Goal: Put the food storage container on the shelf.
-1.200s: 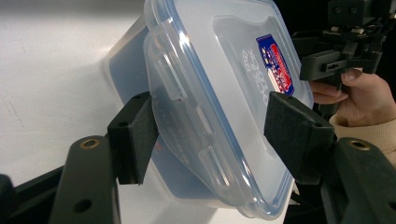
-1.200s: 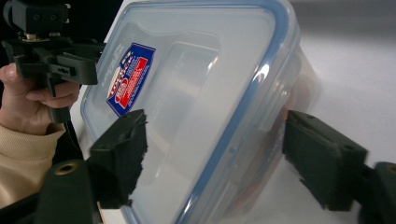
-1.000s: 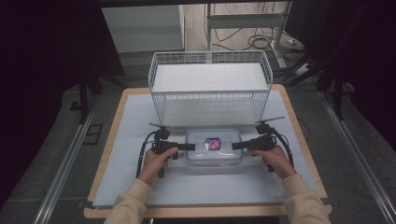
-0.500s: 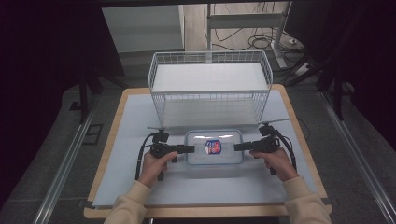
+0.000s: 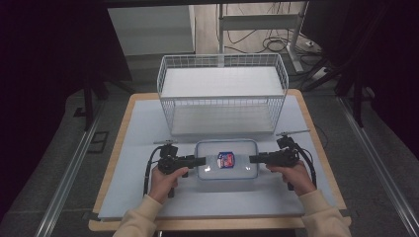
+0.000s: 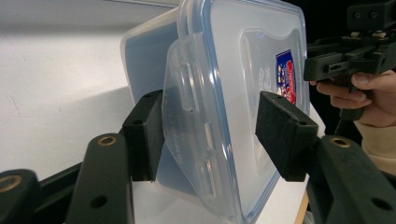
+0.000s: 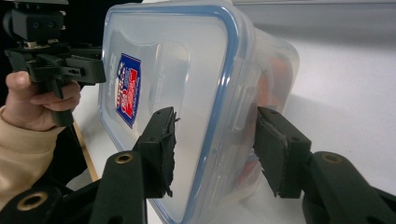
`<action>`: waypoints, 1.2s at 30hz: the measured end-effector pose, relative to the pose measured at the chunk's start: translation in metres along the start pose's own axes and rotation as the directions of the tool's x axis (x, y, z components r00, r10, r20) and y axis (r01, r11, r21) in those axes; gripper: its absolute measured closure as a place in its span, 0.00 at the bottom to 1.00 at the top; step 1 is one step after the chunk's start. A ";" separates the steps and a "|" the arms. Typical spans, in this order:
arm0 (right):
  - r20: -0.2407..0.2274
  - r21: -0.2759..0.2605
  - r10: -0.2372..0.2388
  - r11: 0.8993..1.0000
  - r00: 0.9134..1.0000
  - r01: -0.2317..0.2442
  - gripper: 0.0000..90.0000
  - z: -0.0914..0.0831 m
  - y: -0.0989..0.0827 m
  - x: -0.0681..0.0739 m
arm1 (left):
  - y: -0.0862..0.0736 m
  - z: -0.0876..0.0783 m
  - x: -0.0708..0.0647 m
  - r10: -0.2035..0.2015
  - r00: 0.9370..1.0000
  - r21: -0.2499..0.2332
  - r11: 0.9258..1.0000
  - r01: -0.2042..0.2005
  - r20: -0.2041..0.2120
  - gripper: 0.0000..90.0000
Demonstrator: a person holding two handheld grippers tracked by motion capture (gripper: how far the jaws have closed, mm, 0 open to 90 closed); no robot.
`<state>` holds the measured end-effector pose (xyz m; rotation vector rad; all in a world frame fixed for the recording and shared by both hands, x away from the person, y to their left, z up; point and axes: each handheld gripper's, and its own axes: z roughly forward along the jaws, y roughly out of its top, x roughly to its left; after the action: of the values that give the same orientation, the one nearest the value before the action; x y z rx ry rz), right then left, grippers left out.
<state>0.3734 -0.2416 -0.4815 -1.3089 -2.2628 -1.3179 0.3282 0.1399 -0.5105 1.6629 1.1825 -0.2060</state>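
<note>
On the left, we see the left hand (image 5: 165,178) held low and level near the table's front edge, its left gripper (image 5: 201,160) pointing inward at the clear lidded box (image 5: 227,173). Its jaws have just been closing, one pad against the side latch (image 6: 187,126), the other a sliver off the lid; not yet clamped. The box sits on the white table (image 5: 138,128), just before the wire basket (image 5: 222,96). Over on the right, the right hand (image 5: 295,174) mirrors it, right gripper (image 5: 253,159) closing around the lid rim, pads still slightly apart.
</note>
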 end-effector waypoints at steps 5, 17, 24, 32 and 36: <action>0.009 -0.007 -0.001 1.000 1.000 0.001 0.56 -0.002 -0.002 0.004 | -0.002 -0.002 -0.004 0.017 1.000 -0.010 1.000 -0.017 -0.011 0.49; 0.018 -0.038 -0.021 0.999 1.000 0.022 0.58 -0.009 -0.004 0.008 | -0.003 -0.002 -0.011 0.037 0.999 -0.014 0.999 -0.037 -0.013 0.50; 0.022 -0.080 -0.068 0.994 0.997 0.069 0.58 -0.019 0.000 0.019 | 0.003 -0.011 -0.020 0.059 0.998 -0.045 0.997 -0.059 -0.004 0.51; 0.029 -0.101 -0.103 0.989 0.994 0.105 0.58 -0.023 0.003 0.028 | 0.008 -0.020 -0.026 0.079 0.997 -0.064 0.995 -0.079 -0.005 0.52; 0.035 -0.116 -0.135 0.984 0.990 0.138 0.58 -0.026 0.004 0.034 | 0.011 -0.025 -0.031 0.092 0.996 -0.074 0.993 -0.092 -0.012 0.51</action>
<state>0.3509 -0.2413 -0.4444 -1.2337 -2.3623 -1.5106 0.3118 0.1417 -0.4729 1.6502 1.1043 -0.0962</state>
